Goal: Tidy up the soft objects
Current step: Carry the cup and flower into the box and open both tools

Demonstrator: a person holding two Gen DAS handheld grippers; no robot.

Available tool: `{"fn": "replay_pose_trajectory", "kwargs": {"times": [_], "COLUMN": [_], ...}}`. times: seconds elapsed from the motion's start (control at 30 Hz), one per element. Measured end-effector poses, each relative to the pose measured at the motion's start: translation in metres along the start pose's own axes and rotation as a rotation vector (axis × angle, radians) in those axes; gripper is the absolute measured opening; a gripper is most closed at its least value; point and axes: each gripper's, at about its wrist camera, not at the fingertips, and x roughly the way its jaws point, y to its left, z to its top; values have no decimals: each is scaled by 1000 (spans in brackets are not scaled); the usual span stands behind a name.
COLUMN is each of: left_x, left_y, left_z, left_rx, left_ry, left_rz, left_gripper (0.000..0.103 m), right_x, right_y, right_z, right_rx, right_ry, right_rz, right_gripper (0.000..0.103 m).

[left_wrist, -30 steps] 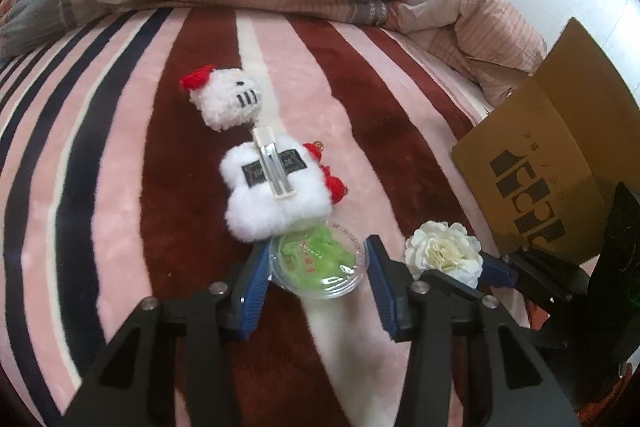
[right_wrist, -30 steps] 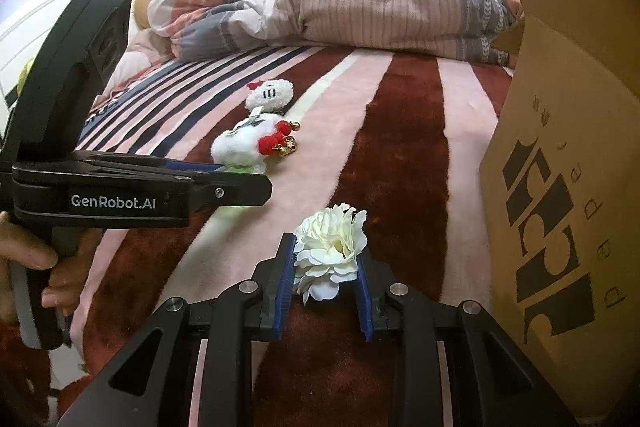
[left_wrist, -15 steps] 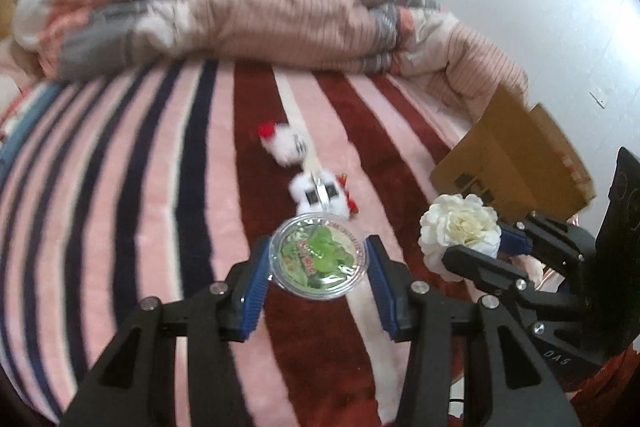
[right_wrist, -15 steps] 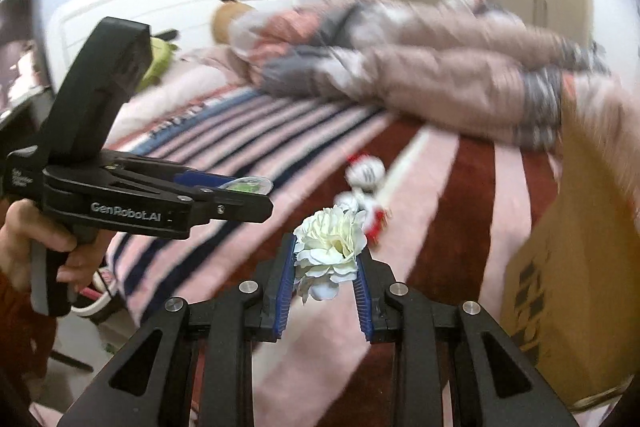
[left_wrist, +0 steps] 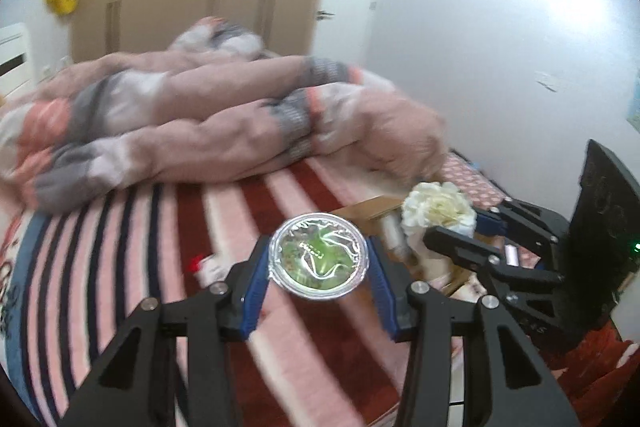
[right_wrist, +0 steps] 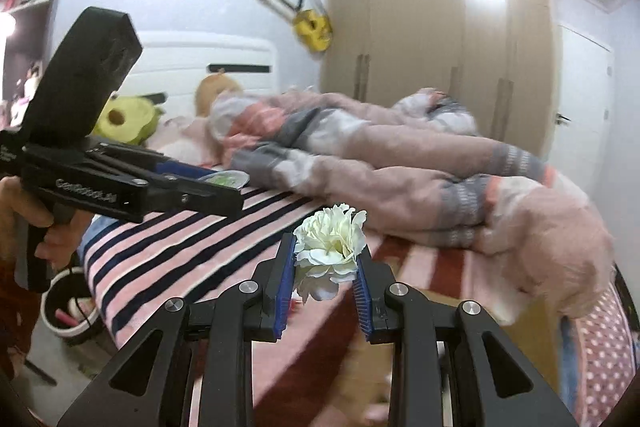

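Observation:
My left gripper (left_wrist: 318,261) is shut on a round clear container with green contents (left_wrist: 318,259), held high above the striped bed. My right gripper (right_wrist: 325,269) is shut on a white fabric flower (right_wrist: 330,245). In the left wrist view the flower (left_wrist: 438,209) and the right gripper sit to the right, above the open cardboard box (left_wrist: 372,209). A white plush toy with a red bit (left_wrist: 206,267) lies on the bed, partly hidden behind the left finger. The left gripper also shows in the right wrist view (right_wrist: 224,183).
A rumpled pink and grey duvet (left_wrist: 192,131) covers the far half of the bed. The striped blanket (left_wrist: 120,247) lies below. A wardrobe (right_wrist: 432,39) and a door stand behind. A white basket (right_wrist: 70,307) sits on the floor at the left.
Both grippers have risen and tilted up with their loads. The bed and plush toys have dropped low in view. The box now lies below the flower.

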Motion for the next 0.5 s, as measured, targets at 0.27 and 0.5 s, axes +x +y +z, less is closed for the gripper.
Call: {"fn": "replay_pose_trajectory", "kwargs": {"times": [0.27, 0.5], "left_x": [68, 121], "left_y": [-74, -105], "left_z": [36, 35], "left_rx": [115, 171], "left_ry": [55, 172], "left_rz": [-103, -101], "left_gripper": [44, 44], "right_x": [-11, 10], "right_y": [-81, -115], "right_z": [-26, -61], "right_rx": [48, 76], "right_ry": [146, 295], "right_rz": [-101, -98], "right_gripper": [23, 36]}}
